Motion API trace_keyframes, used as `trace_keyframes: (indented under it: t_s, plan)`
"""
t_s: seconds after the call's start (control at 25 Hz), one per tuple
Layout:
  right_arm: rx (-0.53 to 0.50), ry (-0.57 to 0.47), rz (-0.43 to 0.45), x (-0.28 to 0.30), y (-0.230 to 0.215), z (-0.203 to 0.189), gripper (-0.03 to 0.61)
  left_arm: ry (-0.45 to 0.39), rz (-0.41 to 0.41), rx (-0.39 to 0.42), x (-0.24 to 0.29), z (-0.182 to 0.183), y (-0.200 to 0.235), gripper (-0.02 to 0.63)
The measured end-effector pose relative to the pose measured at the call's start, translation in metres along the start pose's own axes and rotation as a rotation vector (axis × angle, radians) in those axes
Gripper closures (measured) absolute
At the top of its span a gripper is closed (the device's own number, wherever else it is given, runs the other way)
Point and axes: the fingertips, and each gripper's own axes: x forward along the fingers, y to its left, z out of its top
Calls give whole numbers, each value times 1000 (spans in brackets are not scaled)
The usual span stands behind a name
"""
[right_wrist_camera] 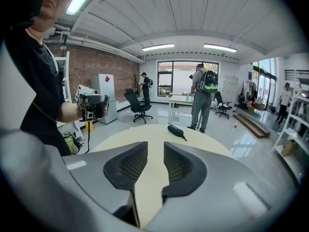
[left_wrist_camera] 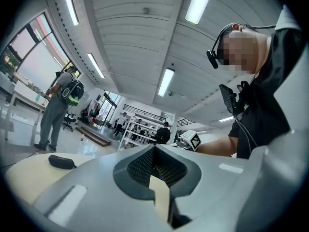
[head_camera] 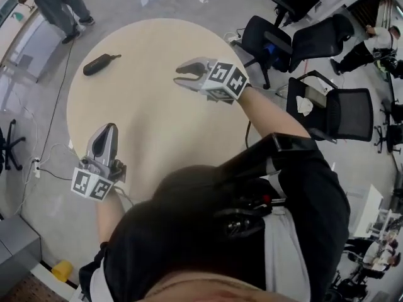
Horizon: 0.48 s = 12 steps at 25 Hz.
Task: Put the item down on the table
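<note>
A long black pouch with a short cord [head_camera: 99, 63] lies alone on the far left part of the round beige table [head_camera: 157, 124]. It also shows in the left gripper view [left_wrist_camera: 61, 161] and in the right gripper view [right_wrist_camera: 176, 131]. My left gripper [head_camera: 111, 128] hangs over the table's near left edge, well short of the pouch; its pads [left_wrist_camera: 145, 166] meet at the tips and hold nothing. My right gripper [head_camera: 181, 75] is above the table's far middle, to the right of the pouch. Its jaws stand a narrow gap apart with only bare tabletop showing between the pads [right_wrist_camera: 130, 166].
Black office chairs [head_camera: 340, 109] crowd the table's right side, another [head_camera: 271, 39] at the far right. A person [head_camera: 60, 5] stands on the floor beyond the table's far left. A cable and power strip [head_camera: 36, 167] lie on the floor at the left.
</note>
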Motion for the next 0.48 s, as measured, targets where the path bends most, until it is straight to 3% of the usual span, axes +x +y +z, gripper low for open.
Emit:
trace_keyframes:
  t_s: [0.32, 0.48]
  plan:
    - [100, -123, -139, -151, 36, -49, 561, 63, -233, 11, 54, -24, -129, 620]
    - [146, -180, -243, -241, 57, -85, 563, 83, -361, 39, 82, -37, -208, 620]
